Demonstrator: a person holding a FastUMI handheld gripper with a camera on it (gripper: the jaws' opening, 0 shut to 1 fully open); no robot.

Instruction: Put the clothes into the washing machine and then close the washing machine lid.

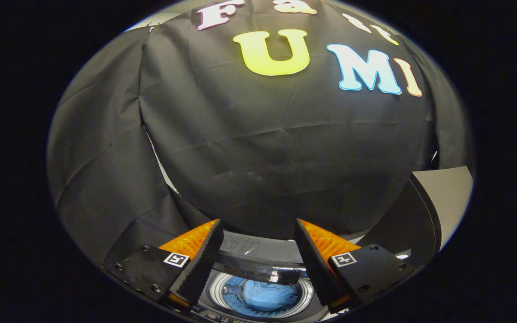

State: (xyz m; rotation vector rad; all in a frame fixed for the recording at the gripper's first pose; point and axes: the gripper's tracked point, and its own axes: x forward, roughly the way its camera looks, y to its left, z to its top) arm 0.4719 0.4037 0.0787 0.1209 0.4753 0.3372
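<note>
My gripper (258, 229) is open, with nothing between its fingers. Below and between the fingers lies the washing machine's round drum (217, 291), seen from above. A blue garment (265, 296) lies bunched inside the drum. The machine's dark glossy lid (258, 267) stands raised just beyond the drum, its shiny edge crossing between the two fingers. The gripper hovers above the machine, apart from both the lid and the garment.
The black cloth wall (263, 157) of the booth rises close behind the machine. A dark panel with a grey face (442, 202) stands to the right of the fingers. A slit in the cloth (159, 161) shows at the left.
</note>
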